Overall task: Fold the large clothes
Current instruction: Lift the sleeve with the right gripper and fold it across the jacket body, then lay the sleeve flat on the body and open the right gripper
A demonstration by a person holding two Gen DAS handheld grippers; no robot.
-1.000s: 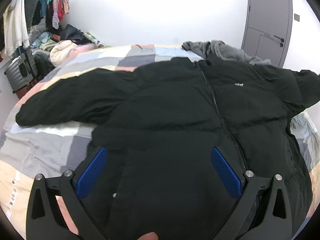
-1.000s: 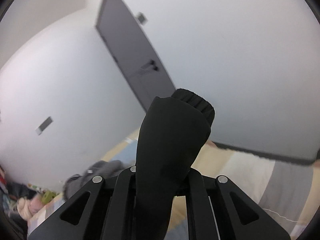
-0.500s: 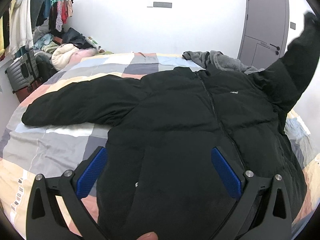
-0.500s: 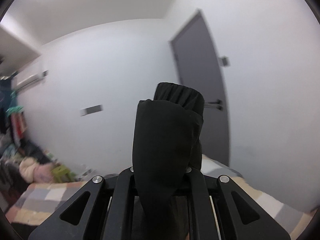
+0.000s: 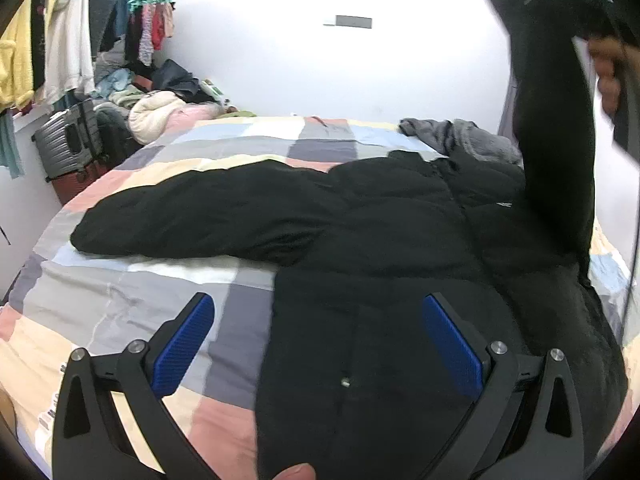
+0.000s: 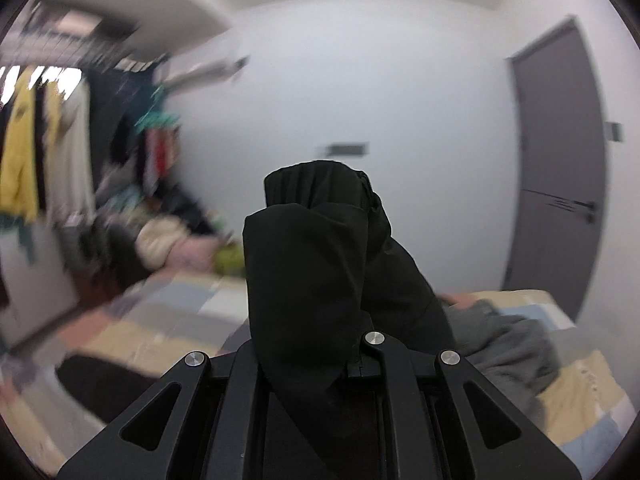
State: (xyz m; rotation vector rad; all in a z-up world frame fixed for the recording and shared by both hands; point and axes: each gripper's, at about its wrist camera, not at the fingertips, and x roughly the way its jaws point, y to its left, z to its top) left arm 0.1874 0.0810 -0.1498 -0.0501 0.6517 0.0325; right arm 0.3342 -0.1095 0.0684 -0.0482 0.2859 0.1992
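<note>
Black jacket (image 5: 380, 216) lies face up on the bed (image 5: 120, 304), front zipped, collar toward the far wall next to a grey garment (image 5: 464, 140). Its one sleeve (image 5: 192, 216) is stretched flat across the patchwork cover, cuff toward the suitcase (image 5: 68, 140) side. The other sleeve (image 5: 556, 152) is off the bed, standing nearly upright from the jacket's shoulder, cuff at the top. Right tool (image 6: 360, 364) is clenched on that raised sleeve near the cuff (image 6: 320, 196); fabric bunches between the jaws and sticks out past them. In the left view a hand (image 5: 608, 76) shows beside the raised sleeve, on the right tool's body. Left tool (image 5: 316, 344) is released, jaws wide, blue pads (image 5: 184, 344) not touching anything; it hovers over the jacket's hem, one pad over the bed cover, the other over the jacket. Clothes rack (image 5: 48, 32) and a clothes pile (image 5: 156, 108) sit beyond the bed, on the flat sleeve's side. Right view is motion-blurred apart from tool and sleeve.
</note>
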